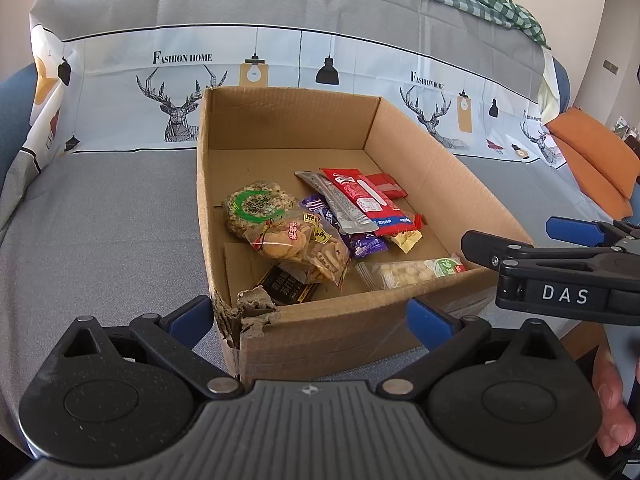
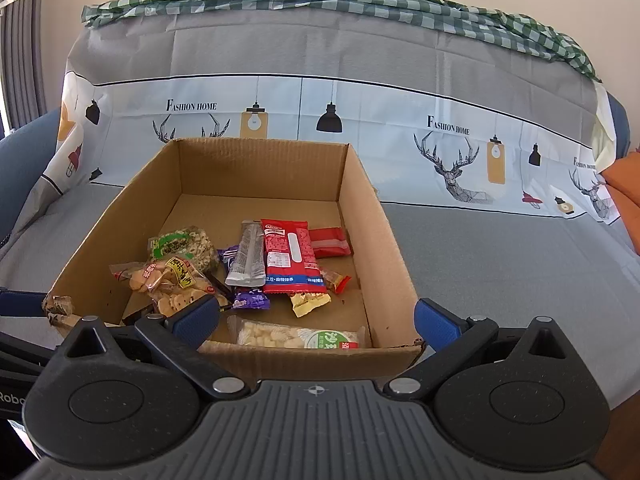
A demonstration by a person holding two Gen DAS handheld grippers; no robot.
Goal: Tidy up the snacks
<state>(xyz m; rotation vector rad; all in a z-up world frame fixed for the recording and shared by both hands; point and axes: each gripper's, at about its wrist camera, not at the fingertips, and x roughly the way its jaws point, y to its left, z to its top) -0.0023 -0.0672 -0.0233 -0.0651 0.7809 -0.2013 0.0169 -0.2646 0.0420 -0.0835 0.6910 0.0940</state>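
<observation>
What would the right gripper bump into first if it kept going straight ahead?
Probably the near wall of the cardboard box, or, if it clears the rim, the white puffed-snack packet just behind it. The right gripper is open; depth is unclear.

A dark packet (image 1: pixel 288 289) is lying half hidden under the biscuit bag (image 1: pixel 304 246), lower centre; its print is proving too small to read.

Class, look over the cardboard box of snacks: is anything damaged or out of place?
Yes. The cardboard box has a torn, crumpled near-left corner, with ragged cardboard edges folded inward. The snack packets lie heaped and overlapping rather than sorted, but none has spilled outside.
</observation>
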